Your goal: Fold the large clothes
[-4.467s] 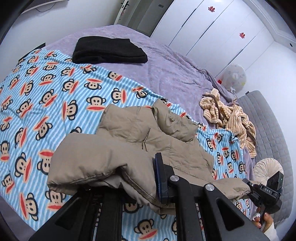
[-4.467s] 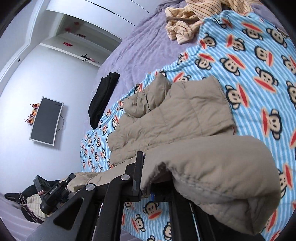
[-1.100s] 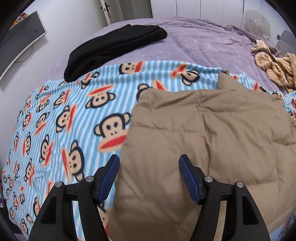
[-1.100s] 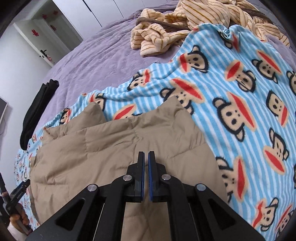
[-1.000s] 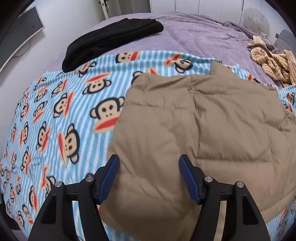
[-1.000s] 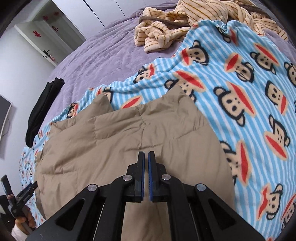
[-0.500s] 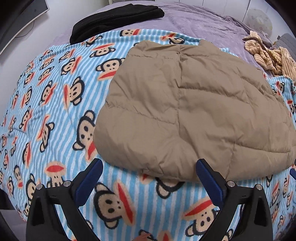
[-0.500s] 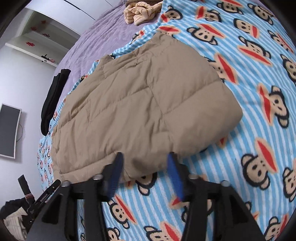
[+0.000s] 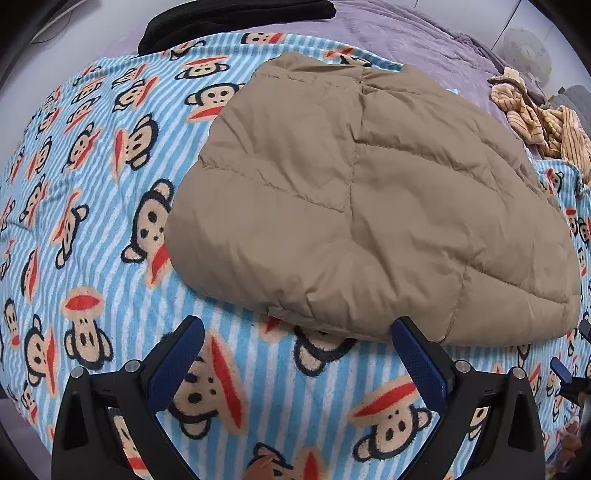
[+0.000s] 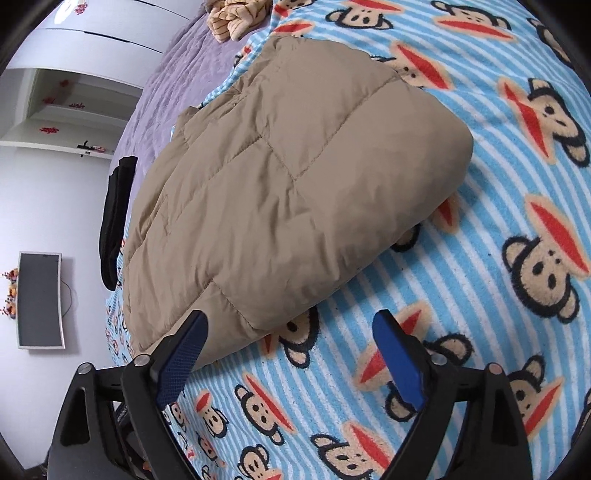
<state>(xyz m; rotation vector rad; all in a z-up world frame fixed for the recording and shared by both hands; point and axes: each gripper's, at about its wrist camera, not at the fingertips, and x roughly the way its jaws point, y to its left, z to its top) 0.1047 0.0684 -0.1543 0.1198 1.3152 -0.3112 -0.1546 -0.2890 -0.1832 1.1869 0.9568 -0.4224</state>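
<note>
From my left wrist, my left claw stands spread wide with nothing between its blue pads; only the monkey-print blanket shows in the gap. Its jaws have just been opening, though they were already apart a second ago, straddling the coat's left edge. The tan puffer coat lies folded in a compact padded slab on the blanket, its near rounded edge just beyond my fingertips and not touching them. I judge this fold laid down and released. Against the earliest picture, where the coat's hem was bunched up over this claw and the body lay crumpled, the coat is now doubled over flat. The black garment sits at the far edge on the purple bedcover, and the striped yellow clothes lie well off to the right.

From my right wrist, my right claw is also spread wide and empty. Its jaws have just been opening; a second ago they were pressed together over the coat's top. The coat lies up and left of the claw, its near corner just past my left pad, on the blanket. The fold edge looks thick and springy, so I judge it may puff open unless pressed flat.
</note>
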